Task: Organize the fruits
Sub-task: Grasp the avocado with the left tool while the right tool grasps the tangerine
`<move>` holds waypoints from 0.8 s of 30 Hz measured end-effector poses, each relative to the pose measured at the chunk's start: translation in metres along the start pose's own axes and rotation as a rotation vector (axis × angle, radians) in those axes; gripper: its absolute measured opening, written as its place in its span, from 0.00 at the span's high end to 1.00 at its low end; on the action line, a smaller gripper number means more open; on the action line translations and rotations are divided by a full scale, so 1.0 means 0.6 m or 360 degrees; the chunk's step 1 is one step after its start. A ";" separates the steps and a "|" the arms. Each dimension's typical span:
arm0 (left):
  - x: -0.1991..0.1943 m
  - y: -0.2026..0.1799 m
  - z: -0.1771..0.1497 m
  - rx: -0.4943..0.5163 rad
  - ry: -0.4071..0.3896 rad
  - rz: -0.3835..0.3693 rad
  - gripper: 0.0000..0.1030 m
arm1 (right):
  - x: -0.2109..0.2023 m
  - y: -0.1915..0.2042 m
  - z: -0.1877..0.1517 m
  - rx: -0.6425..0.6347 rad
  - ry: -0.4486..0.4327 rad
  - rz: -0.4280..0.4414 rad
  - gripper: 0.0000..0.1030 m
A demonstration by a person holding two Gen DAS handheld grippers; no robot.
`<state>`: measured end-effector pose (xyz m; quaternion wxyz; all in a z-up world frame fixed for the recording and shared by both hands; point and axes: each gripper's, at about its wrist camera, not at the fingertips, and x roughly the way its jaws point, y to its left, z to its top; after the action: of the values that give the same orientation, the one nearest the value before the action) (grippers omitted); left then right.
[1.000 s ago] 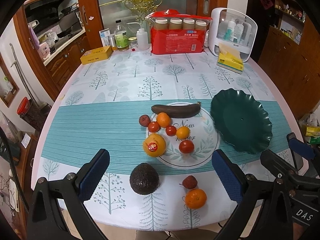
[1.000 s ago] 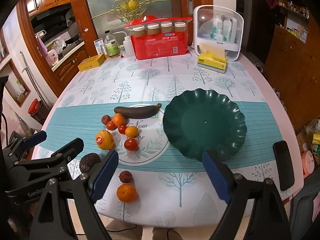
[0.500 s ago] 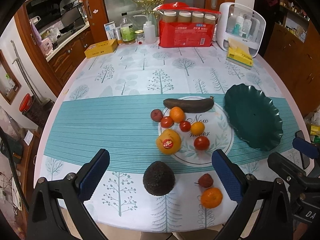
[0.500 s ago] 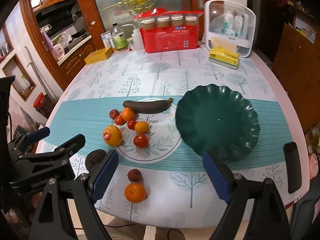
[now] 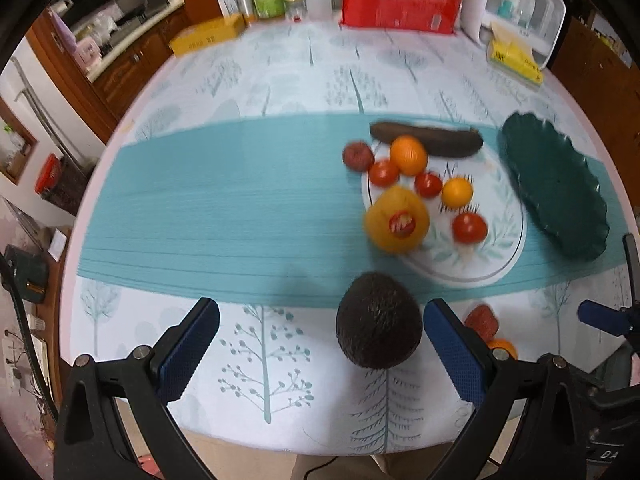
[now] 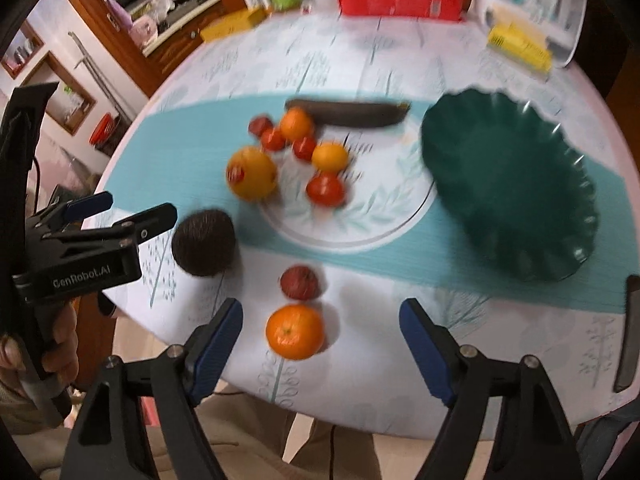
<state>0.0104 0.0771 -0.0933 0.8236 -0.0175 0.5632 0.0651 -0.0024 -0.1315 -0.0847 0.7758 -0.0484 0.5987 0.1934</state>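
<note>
The left claw (image 5: 320, 344) is held wide open and empty just above the near edge of the tree-patterned surface (image 5: 280, 80), with the dark, rough-skinned avocado (image 5: 378, 320) lying between its blue-padded fingers (image 5: 188, 350), close to the right one. The right claw (image 6: 320, 340) is likewise spread wide with nothing gripped, and the small round orange tangerine (image 6: 295, 332) is seen resting on the surface between its fingers, the dark red lychee-like fruit (image 6: 299, 282) sitting just beyond it. Farther in, a large yellow-orange citrus with a red sticker (image 5: 396, 220), three red tomatoes and two smaller orange fruits are clustered around a printed round motif on the cloth (both views are blurred), and a blackened overripe banana (image 6: 348, 114) is laid across the far side of the cluster. The dark green scalloped plastic plate (image 6: 508, 184) is set to the right, with no fruit on it.
</note>
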 end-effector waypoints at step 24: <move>0.126 -0.037 -0.018 0.0036 0.0309 -0.0306 0.42 | 0.109 0.026 -0.041 -0.0143 0.0267 -0.0010 0.57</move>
<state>0.0302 0.0605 -0.1683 0.7678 -0.0683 0.6367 -0.0225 -0.0165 -0.1087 -0.1511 0.7206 -0.1010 0.6520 0.2130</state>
